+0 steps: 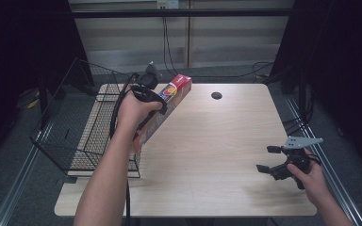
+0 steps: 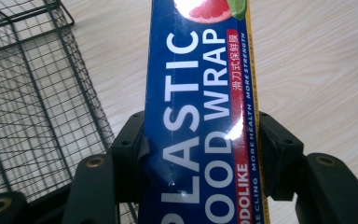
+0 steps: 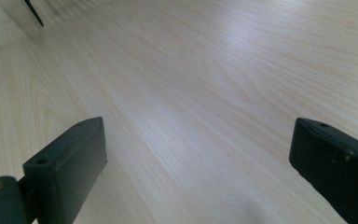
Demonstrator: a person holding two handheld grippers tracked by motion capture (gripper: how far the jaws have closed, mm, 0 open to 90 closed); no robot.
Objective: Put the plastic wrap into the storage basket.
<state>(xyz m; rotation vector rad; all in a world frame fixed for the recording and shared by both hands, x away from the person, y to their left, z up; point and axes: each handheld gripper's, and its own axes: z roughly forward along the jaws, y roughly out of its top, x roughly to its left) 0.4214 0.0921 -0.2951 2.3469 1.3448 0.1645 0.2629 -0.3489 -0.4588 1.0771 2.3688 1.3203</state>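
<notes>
Left hand-held gripper [image 2: 200, 140] clamps the plastic wrap box [image 2: 200, 93]; right hand-held gripper [image 3: 196, 158] stands apart

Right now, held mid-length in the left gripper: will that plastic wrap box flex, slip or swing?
The plastic wrap box probably stays stiff: its edges look straight. Its glossy faces may slip between the left gripper pads. Long and tilted, it may pivot in the grip.

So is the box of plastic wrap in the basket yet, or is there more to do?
Not yet. Done: the left gripper is clamped on the plastic food wrap box and holds it tilted above the table. In hand: carrying it beside the wire basket. Probably left: setting the box inside the basket and letting go. The right gripper rests open over the table.
</notes>
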